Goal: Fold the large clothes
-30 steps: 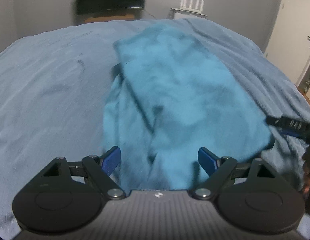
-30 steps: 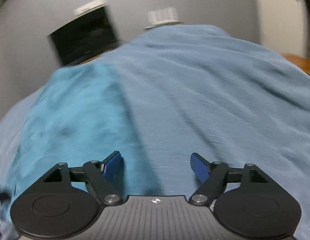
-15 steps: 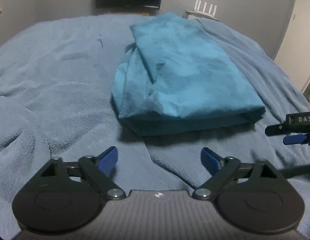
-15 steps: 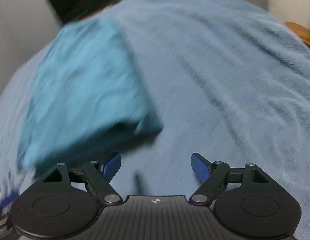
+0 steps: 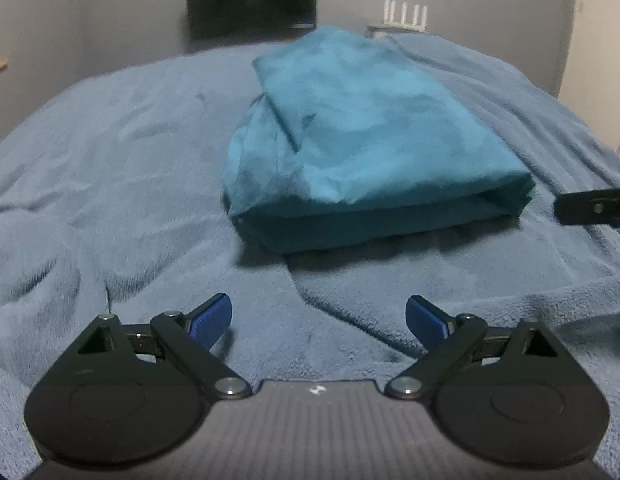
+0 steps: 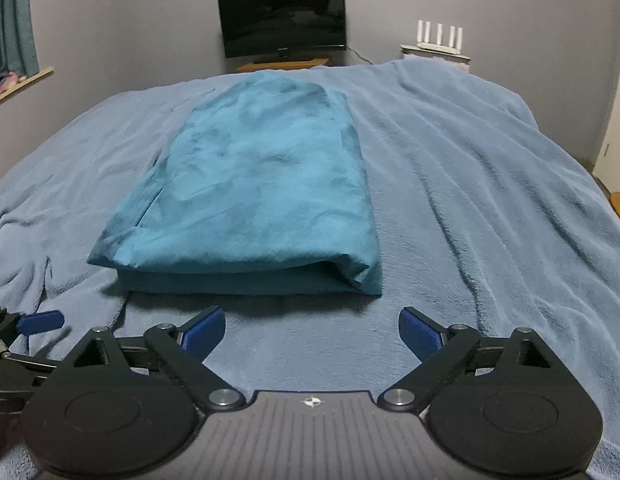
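Observation:
A teal cloth lies folded into a thick rectangle on the bed, its folded edge facing me; it also shows in the right wrist view. My left gripper is open and empty, hovering over the blanket just short of the cloth's near edge. My right gripper is open and empty, also just short of that edge. The right gripper's tip shows at the right edge of the left wrist view; a left fingertip shows at the left of the right wrist view.
A light blue fleece blanket covers the whole bed, with wrinkles on the left. Beyond the bed stand a dark TV on a wooden stand and a white router. A curtain hangs at far left.
Both grippers have pulled back from the teal cloth toward the near edge of the bed. The cloth now lies free and folded in front of them. Both stayed open.

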`<state>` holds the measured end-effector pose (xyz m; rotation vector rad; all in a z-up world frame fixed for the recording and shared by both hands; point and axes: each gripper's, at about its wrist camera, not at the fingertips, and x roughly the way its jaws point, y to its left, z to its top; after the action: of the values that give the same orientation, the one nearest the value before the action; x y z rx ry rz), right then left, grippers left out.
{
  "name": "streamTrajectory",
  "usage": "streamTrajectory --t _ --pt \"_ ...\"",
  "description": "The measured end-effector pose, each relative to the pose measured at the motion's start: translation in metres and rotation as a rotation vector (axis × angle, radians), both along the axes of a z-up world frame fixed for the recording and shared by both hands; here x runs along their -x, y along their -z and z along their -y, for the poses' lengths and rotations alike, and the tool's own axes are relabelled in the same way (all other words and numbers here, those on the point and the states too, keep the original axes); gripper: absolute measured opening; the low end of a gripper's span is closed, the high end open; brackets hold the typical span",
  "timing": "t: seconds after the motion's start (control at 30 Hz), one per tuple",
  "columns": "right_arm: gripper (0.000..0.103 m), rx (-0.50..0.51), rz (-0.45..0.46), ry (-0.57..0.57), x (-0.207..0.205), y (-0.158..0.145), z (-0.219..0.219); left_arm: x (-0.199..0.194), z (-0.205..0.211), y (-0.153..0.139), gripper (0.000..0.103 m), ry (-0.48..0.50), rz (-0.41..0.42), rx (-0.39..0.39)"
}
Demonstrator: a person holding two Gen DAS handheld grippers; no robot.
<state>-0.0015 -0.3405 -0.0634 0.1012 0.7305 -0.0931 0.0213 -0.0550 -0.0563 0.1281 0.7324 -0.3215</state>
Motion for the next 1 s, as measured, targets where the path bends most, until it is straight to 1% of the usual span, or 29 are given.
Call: streamTrajectory --t 0.3,1.0 --pt "0.095 -0.003 -0.011 -0.016 0.0040 0.0007 0.0001 0.0017 -0.0009 -0.0013 0.094 0.007 0.004 0.000" --pt "0.095 -0.018 -0.020 -0.007 0.0033 0.0019 0.0008 -0.0002 -0.0028 0.0002 0.094 0.008 -0.005 0.005"
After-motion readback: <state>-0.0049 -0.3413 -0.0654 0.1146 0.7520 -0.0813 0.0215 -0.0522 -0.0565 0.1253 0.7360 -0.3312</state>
